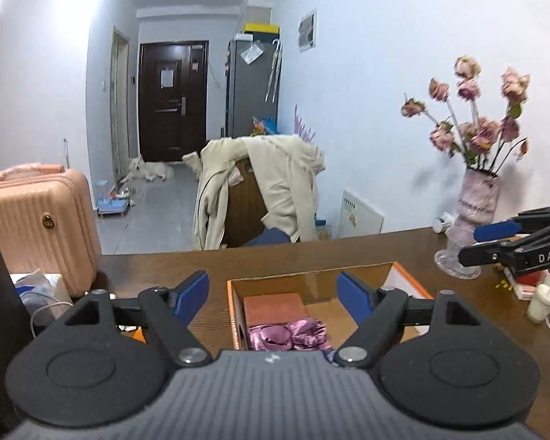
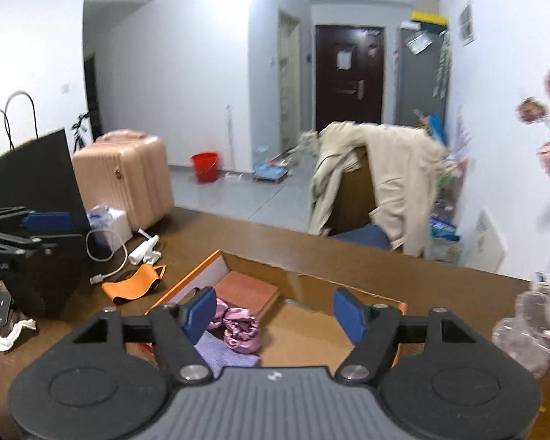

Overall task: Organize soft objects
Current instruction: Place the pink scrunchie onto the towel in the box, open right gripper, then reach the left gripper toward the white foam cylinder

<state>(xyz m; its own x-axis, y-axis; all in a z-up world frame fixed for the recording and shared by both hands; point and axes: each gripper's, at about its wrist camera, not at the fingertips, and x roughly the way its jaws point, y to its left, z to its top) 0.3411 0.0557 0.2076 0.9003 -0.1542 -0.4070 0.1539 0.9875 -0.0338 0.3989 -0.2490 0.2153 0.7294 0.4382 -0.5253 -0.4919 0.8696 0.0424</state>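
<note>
An open cardboard box (image 1: 313, 281) (image 2: 311, 286) with orange sides sits on the brown table. Inside lie a shiny pink cloth (image 1: 289, 335) (image 2: 238, 326), a rust-brown pad (image 1: 273, 308) (image 2: 247, 289) and a lilac cloth (image 2: 225, 352). My left gripper (image 1: 273, 299) is open and empty, hovering over the box's near edge. My right gripper (image 2: 275, 313) is open and empty above the box. An orange soft band (image 2: 134, 286) lies on the table left of the box. Each gripper shows in the other's view: the right one (image 1: 495, 242) and the left one (image 2: 36, 227).
A glass vase of dried pink flowers (image 1: 473, 198) stands at the table's right. A black paper bag (image 2: 36, 227), white cable (image 2: 106, 256) and white bottle (image 2: 145, 249) lie at the left. A chair with a beige coat (image 1: 260, 190) and a pink suitcase (image 1: 36, 220) stand beyond.
</note>
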